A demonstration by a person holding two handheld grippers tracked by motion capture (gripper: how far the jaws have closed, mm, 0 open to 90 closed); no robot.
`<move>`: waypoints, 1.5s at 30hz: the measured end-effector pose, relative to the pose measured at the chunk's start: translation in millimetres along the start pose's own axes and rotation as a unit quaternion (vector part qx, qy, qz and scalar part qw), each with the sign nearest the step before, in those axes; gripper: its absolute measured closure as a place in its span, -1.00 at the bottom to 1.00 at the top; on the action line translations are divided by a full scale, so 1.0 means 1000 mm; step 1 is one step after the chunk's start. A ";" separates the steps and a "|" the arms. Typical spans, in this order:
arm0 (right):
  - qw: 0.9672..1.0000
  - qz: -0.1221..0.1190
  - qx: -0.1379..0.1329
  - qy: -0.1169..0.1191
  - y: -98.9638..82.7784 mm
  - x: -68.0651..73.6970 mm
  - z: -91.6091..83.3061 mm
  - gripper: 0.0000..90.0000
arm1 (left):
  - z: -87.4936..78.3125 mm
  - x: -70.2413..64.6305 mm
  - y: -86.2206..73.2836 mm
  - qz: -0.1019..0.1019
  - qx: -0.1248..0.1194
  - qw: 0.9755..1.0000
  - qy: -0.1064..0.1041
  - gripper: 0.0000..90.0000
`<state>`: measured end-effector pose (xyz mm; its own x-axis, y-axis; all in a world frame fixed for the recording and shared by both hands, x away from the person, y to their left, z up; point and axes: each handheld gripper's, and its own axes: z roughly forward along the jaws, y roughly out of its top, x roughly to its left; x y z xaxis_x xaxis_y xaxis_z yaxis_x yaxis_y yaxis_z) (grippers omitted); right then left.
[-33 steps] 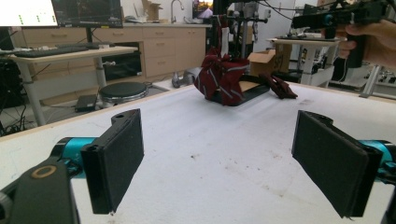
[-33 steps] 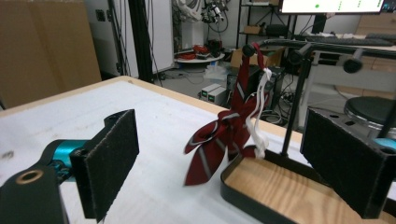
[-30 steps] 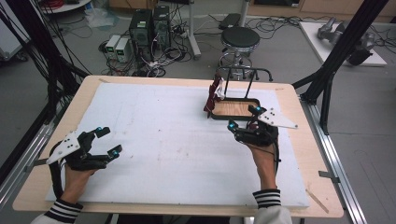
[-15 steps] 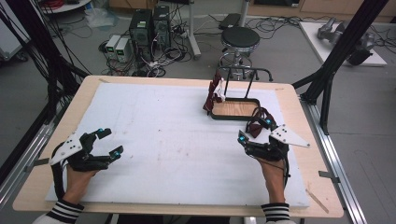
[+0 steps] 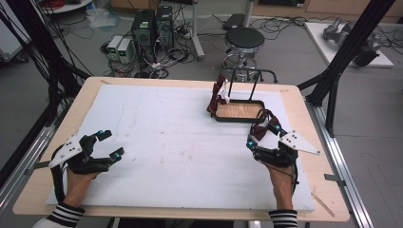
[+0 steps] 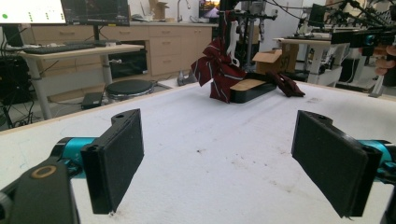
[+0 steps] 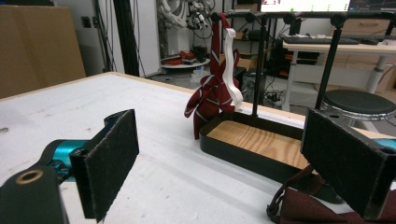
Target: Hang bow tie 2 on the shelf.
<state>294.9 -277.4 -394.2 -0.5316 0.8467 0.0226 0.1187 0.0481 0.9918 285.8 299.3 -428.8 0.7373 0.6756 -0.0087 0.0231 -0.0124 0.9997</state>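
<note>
Left gripper point(image 5: 105, 144) rests low on the white mat point(image 5: 161, 142) at about 8 o'clock, held in the person's left hand point(image 5: 78, 173). In the left gripper view its two black pads point(image 6: 119, 158) stand wide apart with bare mat between them — nothing held.

Right gripper point(image 5: 261, 135) sits at about 4 o'clock, held in the person's right hand point(image 5: 280, 173), with its grey three-cornered plate point(image 5: 297, 141) pointing toward the table's right edge. In the right gripper view its jaws are spread apart and grip nothing. A dark red bow tie point(image 7: 317, 205) lies on the mat just under the right-hand jaw in that view; whether the jaw touches it cannot be told. In the high view the same bow tie point(image 5: 264, 126) lies between this gripper's tips and the tray, its far end against the tray's near right corner.

Farther on, at about 1 o'clock, stands a black tray point(image 5: 238, 118) with a wooden floor, carrying an upright black rack point(image 5: 244, 71) — two posts and a top bar. A striped dark red tie point(image 7: 210, 100) with a white strap point(image 7: 231, 70) hangs from the bar at the rack's left end, its lower part bunched against the tray's left outer wall.

Beyond the table at 12 o'clock stands a round black stool point(image 5: 244, 39).
</note>
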 end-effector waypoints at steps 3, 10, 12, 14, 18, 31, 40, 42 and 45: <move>1.000 0.003 0.002 -0.010 -0.001 -0.001 0.002 -0.76 | 0.000 0.001 0.000 0.000 -0.001 1.000 0.001 -0.62; 0.999 0.019 0.007 -0.041 -0.001 -0.006 0.002 -0.76 | 0.000 0.000 0.000 0.000 0.000 1.000 0.001 -0.62; 0.998 0.030 0.014 -0.052 0.000 -0.008 0.002 -0.76 | 0.000 0.000 -0.001 0.000 0.000 1.000 0.001 -0.62; 0.997 0.037 0.019 -0.061 0.001 -0.011 0.003 -0.76 | 0.000 0.000 -0.001 0.001 0.001 1.000 0.001 -0.62; 0.997 0.030 0.030 -0.067 0.006 -0.016 0.006 -0.76 | 0.000 0.001 0.000 0.000 -0.001 1.000 0.001 -0.62; 0.992 0.025 0.087 -0.092 0.016 -0.033 0.019 -0.76 | -0.001 0.002 0.000 -0.002 -0.005 1.000 0.003 -0.62; 0.987 -0.012 0.141 -0.081 0.018 -0.045 0.032 -0.76 | -0.003 0.004 -0.001 -0.003 -0.005 1.000 0.005 -0.62; 0.985 -0.015 0.152 -0.078 0.019 -0.047 0.034 -0.76 | -0.003 0.004 -0.001 -0.002 -0.003 1.000 0.006 -0.62; 0.984 -0.014 0.159 -0.078 0.019 -0.050 0.037 -0.76 | -0.003 0.004 -0.001 0.000 -0.001 1.000 0.006 -0.62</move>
<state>354.8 -299.4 -381.2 -0.4056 0.9127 -0.0494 0.3755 0.2157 0.9014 287.0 304.1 -429.9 0.7296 0.6838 -0.0089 0.0220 -0.0105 0.9997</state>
